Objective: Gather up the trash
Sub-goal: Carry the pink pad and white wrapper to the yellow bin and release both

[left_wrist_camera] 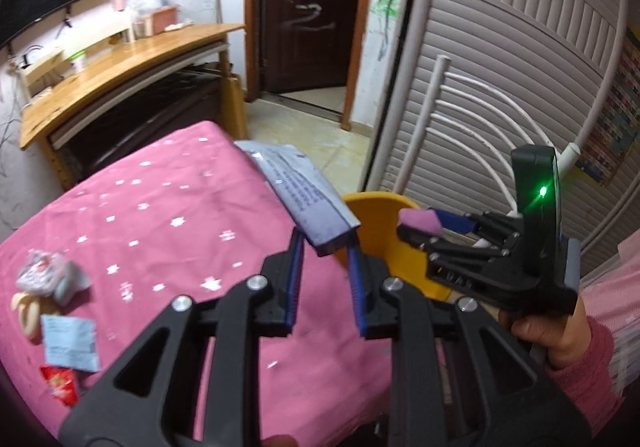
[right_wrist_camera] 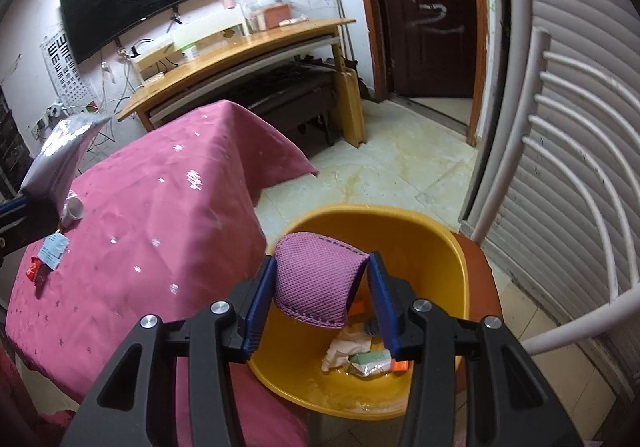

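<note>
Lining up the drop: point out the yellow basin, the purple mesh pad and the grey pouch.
yellow basin (right_wrist_camera: 448, 243): right wrist view, inner wall.
purple mesh pad (right_wrist_camera: 316, 279): right wrist view, mesh face.
grey pouch (left_wrist_camera: 304, 195): left wrist view, printed face.

Pouch (right_wrist_camera: 318, 279): purple mesh cloth, matt | packet (left_wrist_camera: 302, 195): grey foil, slight sheen | basin (right_wrist_camera: 448, 247): yellow plastic, glossy | tablecloth (left_wrist_camera: 160, 215): pink fabric, matt

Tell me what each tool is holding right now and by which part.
Left tool pinches a silver foil packet by its near end. Right tool clamps a purple mesh pad across its sides, above the yellow basin.
</note>
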Action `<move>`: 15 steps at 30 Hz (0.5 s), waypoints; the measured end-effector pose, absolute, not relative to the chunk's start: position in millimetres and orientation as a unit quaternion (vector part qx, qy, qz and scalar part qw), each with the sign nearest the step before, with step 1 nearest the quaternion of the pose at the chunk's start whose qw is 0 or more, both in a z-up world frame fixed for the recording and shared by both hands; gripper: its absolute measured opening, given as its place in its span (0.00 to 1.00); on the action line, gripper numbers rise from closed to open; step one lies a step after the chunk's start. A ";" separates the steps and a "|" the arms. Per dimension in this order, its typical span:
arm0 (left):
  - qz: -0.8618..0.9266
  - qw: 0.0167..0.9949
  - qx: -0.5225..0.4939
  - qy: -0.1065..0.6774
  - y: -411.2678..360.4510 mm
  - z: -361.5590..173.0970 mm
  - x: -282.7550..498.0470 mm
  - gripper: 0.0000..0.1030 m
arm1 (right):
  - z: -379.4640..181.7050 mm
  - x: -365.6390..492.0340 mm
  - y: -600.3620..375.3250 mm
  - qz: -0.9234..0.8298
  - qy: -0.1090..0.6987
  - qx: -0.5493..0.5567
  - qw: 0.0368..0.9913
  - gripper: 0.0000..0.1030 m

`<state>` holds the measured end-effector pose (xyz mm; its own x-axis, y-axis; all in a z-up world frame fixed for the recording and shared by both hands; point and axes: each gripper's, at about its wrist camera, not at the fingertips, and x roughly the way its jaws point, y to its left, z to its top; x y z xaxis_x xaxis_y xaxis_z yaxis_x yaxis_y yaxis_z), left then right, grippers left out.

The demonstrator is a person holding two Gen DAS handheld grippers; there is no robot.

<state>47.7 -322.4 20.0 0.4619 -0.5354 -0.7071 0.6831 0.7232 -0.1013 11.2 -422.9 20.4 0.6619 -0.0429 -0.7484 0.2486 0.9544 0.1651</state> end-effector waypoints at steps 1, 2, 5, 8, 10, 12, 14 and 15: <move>-0.362 0.847 0.099 0.377 -328.6 18.2 49.2 0.20 | 17.8 10.1 -425.9 -0.083 0.405 0.130 0.901 0.39; -0.365 0.845 0.101 0.378 -336.4 16.1 50.7 0.20 | 16.3 9.7 -428.3 -0.084 0.406 0.132 0.900 0.39; -0.377 0.836 0.113 0.383 -360.2 9.1 53.9 0.20 | 11.0 7.0 -437.5 -0.089 0.409 0.140 0.897 0.39; -0.378 0.832 0.127 0.385 -379.0 1.8 56.4 0.20 | 3.3 6.9 -444.0 -0.091 0.416 0.146 0.893 0.39; -0.378 0.829 0.135 0.391 -389.5 -4.0 57.6 0.20 | -1.3 7.3 -446.6 -0.093 0.421 0.150 0.890 0.39; -0.380 0.824 0.142 0.395 -398.4 -9.6 56.6 0.20 | -5.1 8.1 -449.4 -0.095 0.424 0.155 0.887 0.39; -0.382 0.821 0.148 0.397 -404.7 -13.2 55.5 0.20 | -7.1 7.5 -452.8 -0.096 0.426 0.158 0.886 0.39; -0.383 0.820 0.152 0.397 -408.3 -15.6 54.5 0.20 | -6.9 7.2 -453.5 -0.097 0.426 0.159 0.886 0.39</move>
